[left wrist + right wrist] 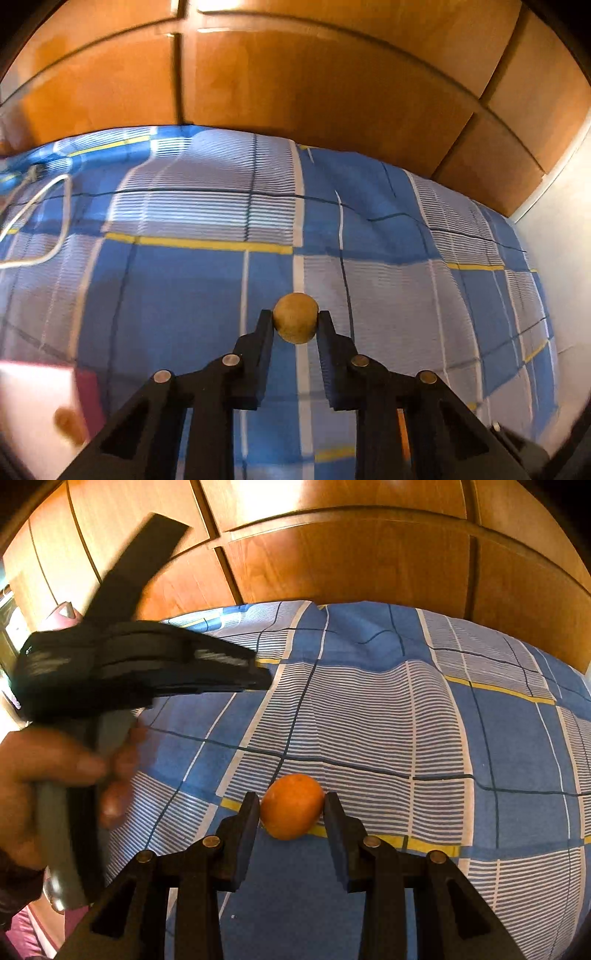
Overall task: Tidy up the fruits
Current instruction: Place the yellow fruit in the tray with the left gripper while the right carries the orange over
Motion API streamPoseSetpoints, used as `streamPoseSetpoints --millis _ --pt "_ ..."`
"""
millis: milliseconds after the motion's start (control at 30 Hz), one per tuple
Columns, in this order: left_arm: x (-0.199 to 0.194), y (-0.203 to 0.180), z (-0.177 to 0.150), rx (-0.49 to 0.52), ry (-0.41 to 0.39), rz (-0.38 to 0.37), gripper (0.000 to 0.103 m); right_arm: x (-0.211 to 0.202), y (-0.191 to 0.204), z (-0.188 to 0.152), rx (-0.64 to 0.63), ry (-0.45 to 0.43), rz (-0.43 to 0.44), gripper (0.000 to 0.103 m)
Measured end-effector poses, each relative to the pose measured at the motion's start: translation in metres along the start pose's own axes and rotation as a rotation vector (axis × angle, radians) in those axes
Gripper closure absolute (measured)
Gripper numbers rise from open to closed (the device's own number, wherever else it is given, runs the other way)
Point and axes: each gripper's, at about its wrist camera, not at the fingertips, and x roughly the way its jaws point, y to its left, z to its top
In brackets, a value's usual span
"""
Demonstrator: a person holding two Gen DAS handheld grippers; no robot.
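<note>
blurred: brown lump (68, 424) on white box (33, 402) — unidentifiable | white box — cut off, frame's left edge

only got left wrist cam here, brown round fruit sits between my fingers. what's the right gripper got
Observer: The right gripper is shut on an orange fruit, both pads pressing its sides.
Operator: is it over the bed too
Observer: Yes, over the blue checked bedsheet, in front of the wooden wardrobe.
Operator: does that cam see my left one
Observer: Yes, blurred at its left edge, with the hand around its grey handle. Its tips and your brown fruit are not visible there.
</note>
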Motion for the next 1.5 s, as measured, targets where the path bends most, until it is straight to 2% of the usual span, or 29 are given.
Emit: streamPoseSetpoints --millis 200,467,667,933,967,1067,1500 --pt "-0.066 0.015 -0.031 0.019 -0.078 0.057 0.079 -0.006 0.009 -0.004 -0.013 0.009 0.005 0.067" --pt "-0.142 0.06 -0.09 -0.049 -0.159 0.146 0.079 -0.017 0.036 -0.022 -0.042 0.027 0.025 0.067" --pt "-0.173 0.096 -0.134 -0.126 -0.177 0.195 0.079 -0.033 0.058 -0.034 -0.077 0.018 0.027 0.067" --pt "-0.194 0.132 -0.181 -0.196 -0.181 0.247 0.078 -0.048 0.097 -0.044 -0.144 0.008 0.04 0.067" --pt "-0.196 0.135 -0.186 -0.203 -0.181 0.252 0.077 -0.049 0.102 -0.045 -0.151 0.008 0.046 0.067" --pt "-0.202 0.142 -0.198 -0.233 -0.194 0.266 0.047 -0.052 0.118 -0.048 -0.178 0.009 0.059 0.067" --pt "-0.228 0.16 -0.221 -0.287 -0.254 0.283 0.039 -0.052 0.193 -0.053 -0.339 0.036 0.168 0.067"
